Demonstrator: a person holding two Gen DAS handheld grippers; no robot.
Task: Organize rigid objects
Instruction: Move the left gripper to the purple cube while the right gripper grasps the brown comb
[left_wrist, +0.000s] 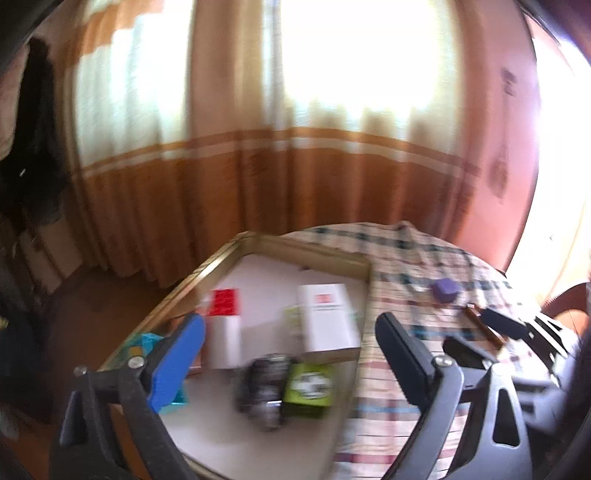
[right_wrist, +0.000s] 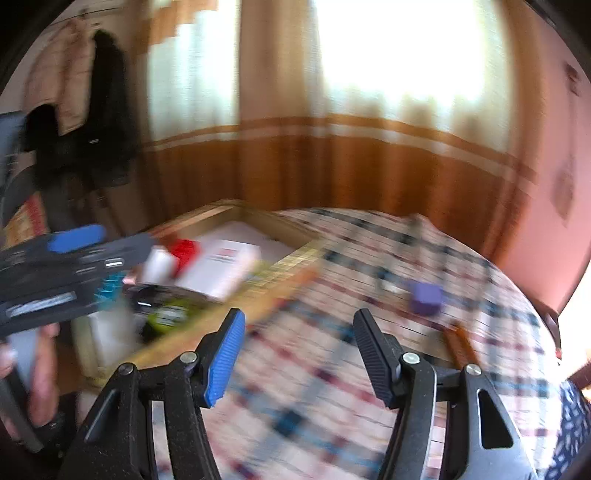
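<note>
Hovering over tray (left_wrist: 221, 258), left gripper (left_wrist: 291, 354) wide apart, holding nothing. Boxes (left_wrist: 328, 321) and can (left_wrist: 264, 387) lie inside gold rim. Right gripper (right_wrist: 299, 354) spread, unloaded, above bare plaid cloth (right_wrist: 369, 258); purple cube (right_wrist: 426, 297) ahead, pen (right_wrist: 460, 345) near right finger.

Home room, orange curtains (right_wrist: 332, 166), checked tablecloth (right_wrist: 369, 295) (round table), hanging coats (right_wrist: 107, 110)

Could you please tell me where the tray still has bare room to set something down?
The tray is bare along its far side, behind the white box and red-topped box. Its near middle is crowded: dark can against the green box.
</note>
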